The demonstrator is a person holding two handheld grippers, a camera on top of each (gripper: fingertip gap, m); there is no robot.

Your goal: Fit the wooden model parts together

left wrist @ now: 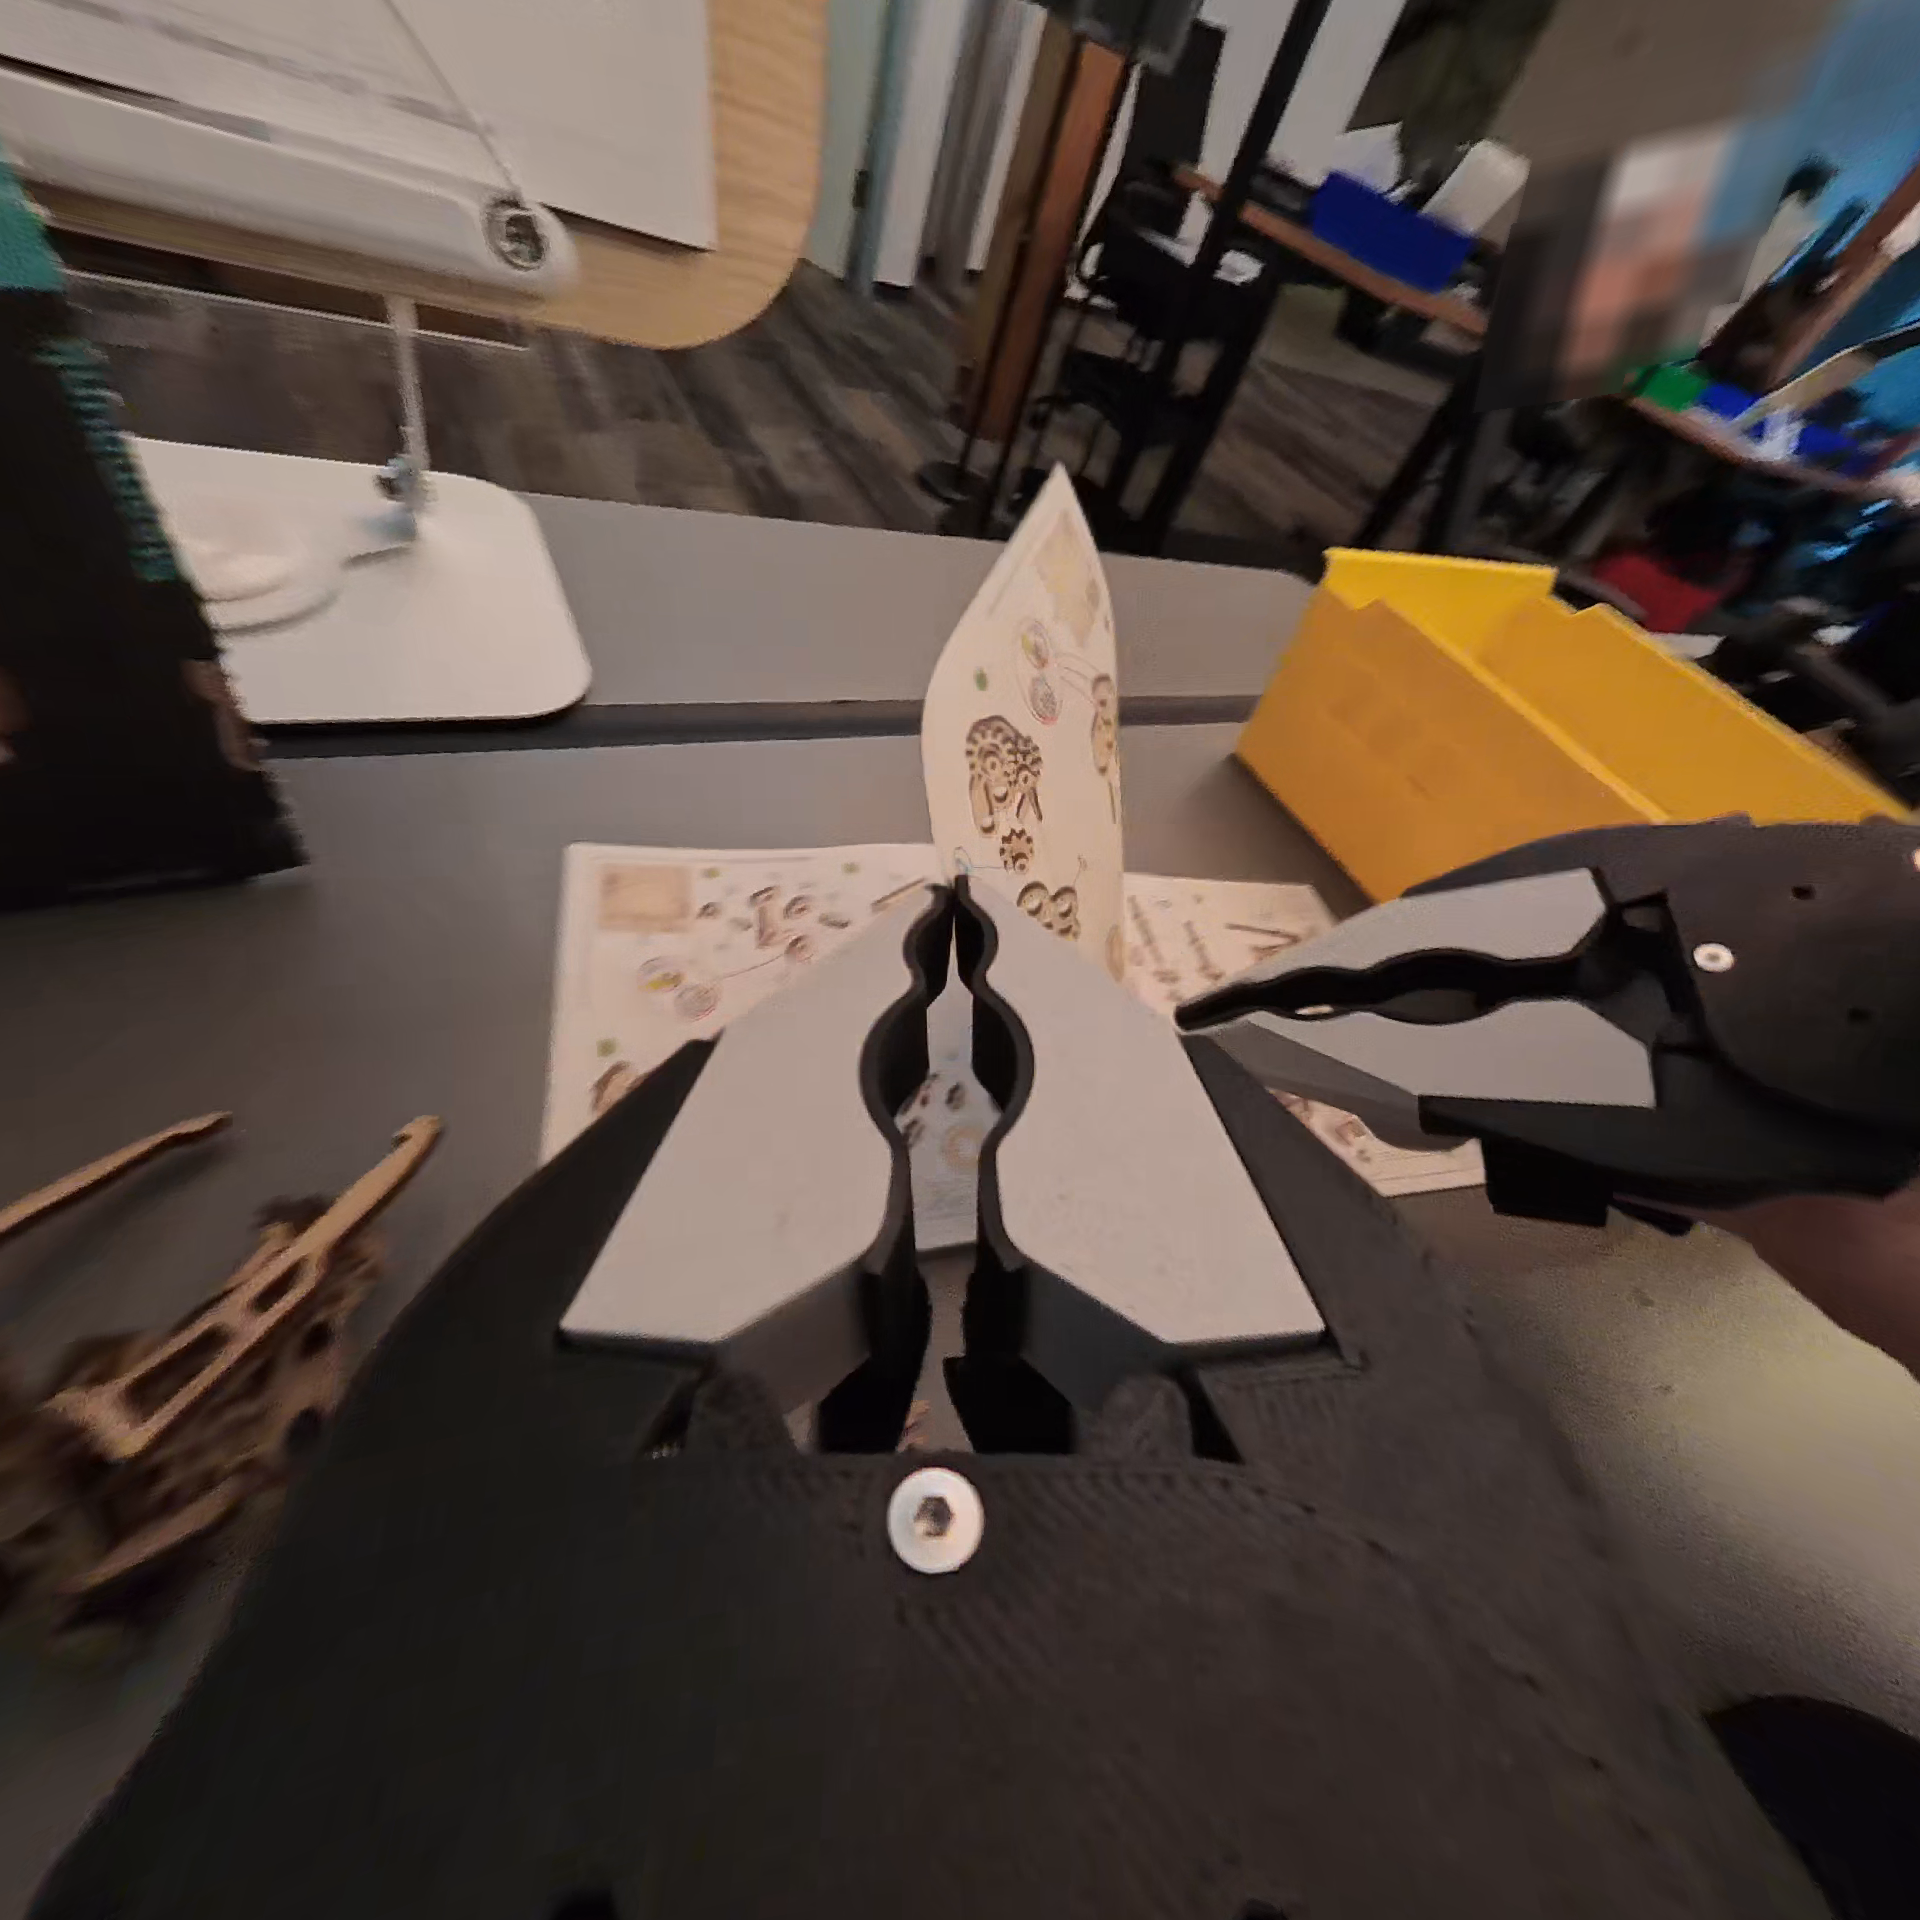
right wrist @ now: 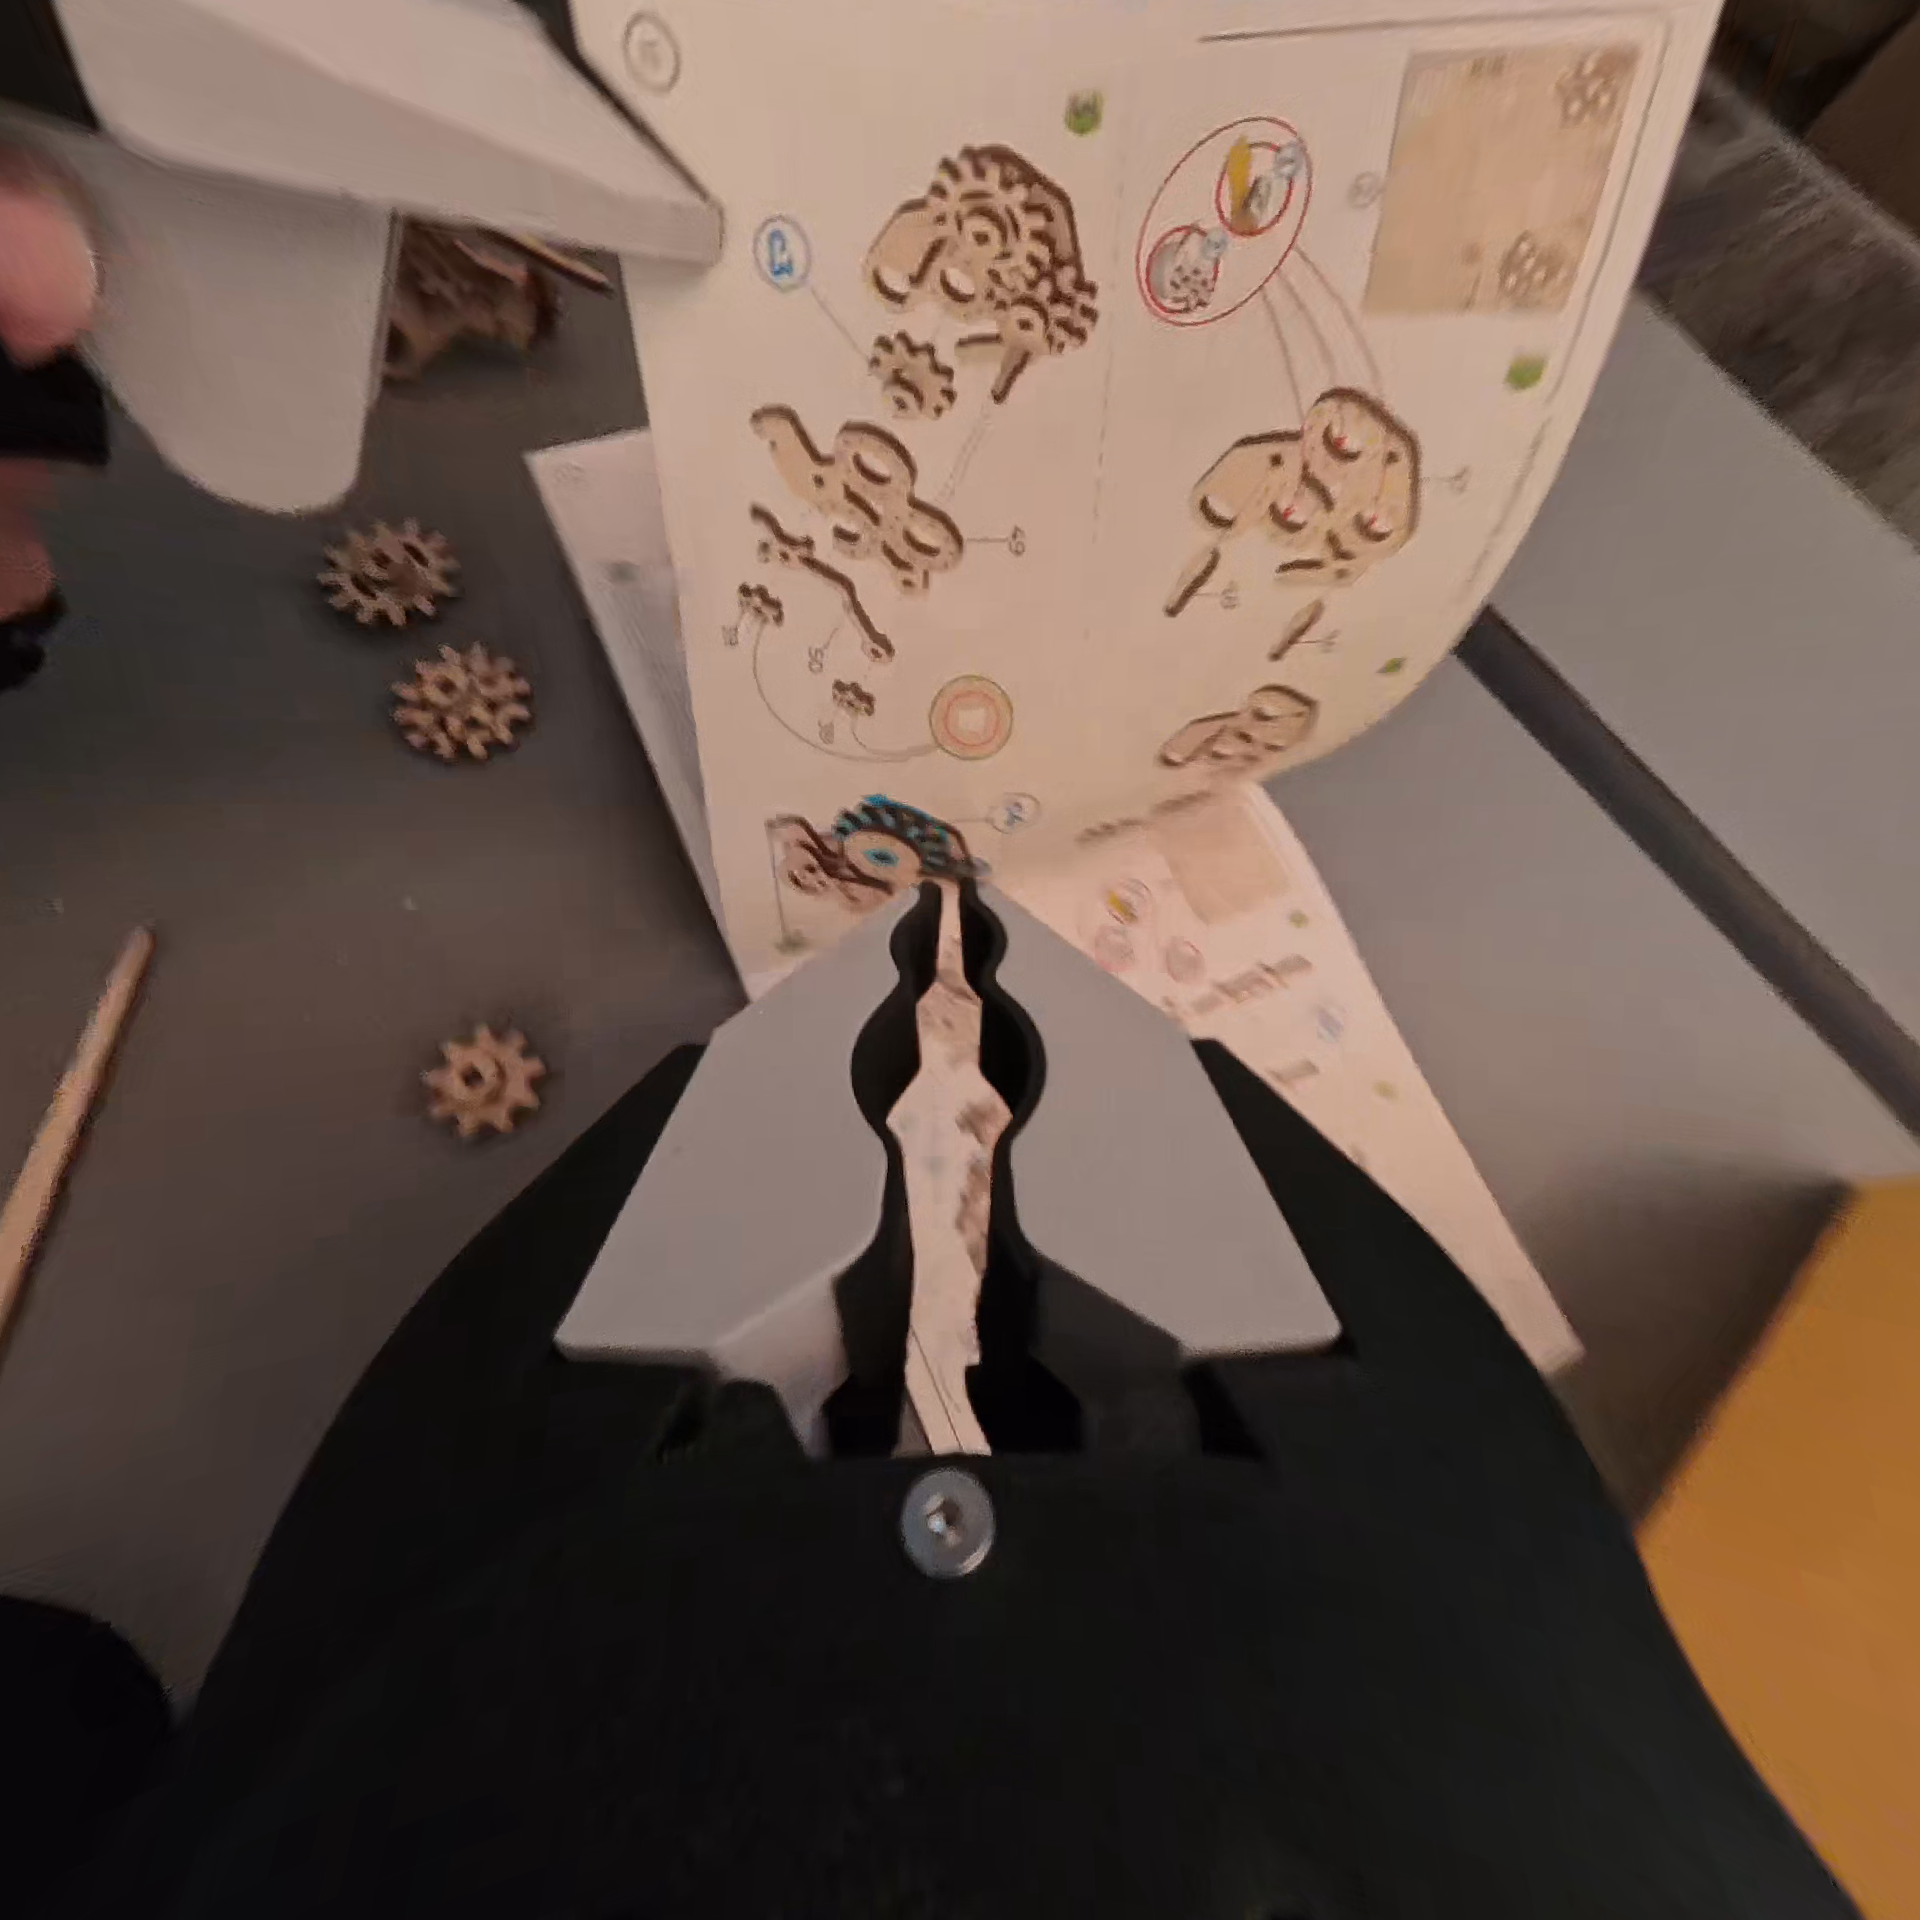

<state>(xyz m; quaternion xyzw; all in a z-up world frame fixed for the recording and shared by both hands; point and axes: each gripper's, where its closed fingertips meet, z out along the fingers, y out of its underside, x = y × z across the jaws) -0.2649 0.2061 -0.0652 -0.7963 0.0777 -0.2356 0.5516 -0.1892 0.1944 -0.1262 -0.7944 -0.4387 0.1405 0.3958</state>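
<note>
My left gripper (left wrist: 956,896) is shut on the edge of a raised page (left wrist: 1039,707) of the instruction booklet (left wrist: 727,935). The page stands up from the flat booklet. My right gripper (right wrist: 940,896) is shut with its tips at the bottom edge of that page (right wrist: 1091,468); I cannot tell if it pinches the paper. It also shows in the left wrist view (left wrist: 1184,1016). A part-built wooden model (left wrist: 177,1382) lies at the left on the dark table. Three wooden gears (right wrist: 390,571) (right wrist: 462,701) (right wrist: 483,1081) and a wooden stick (right wrist: 62,1122) lie left of the booklet.
A yellow bin (left wrist: 1507,727) stands at the right by the booklet. A white lamp base (left wrist: 416,613) and a black box (left wrist: 104,675) stand at the back left. The table's far edge (left wrist: 831,520) lies behind them. A hand (right wrist: 31,260) shows at the left edge. One gripper's finger ends stand about 10 cm off the other's. My right tips are roughly 15 cm from the wooden stick (right wrist: 62,1122).
</note>
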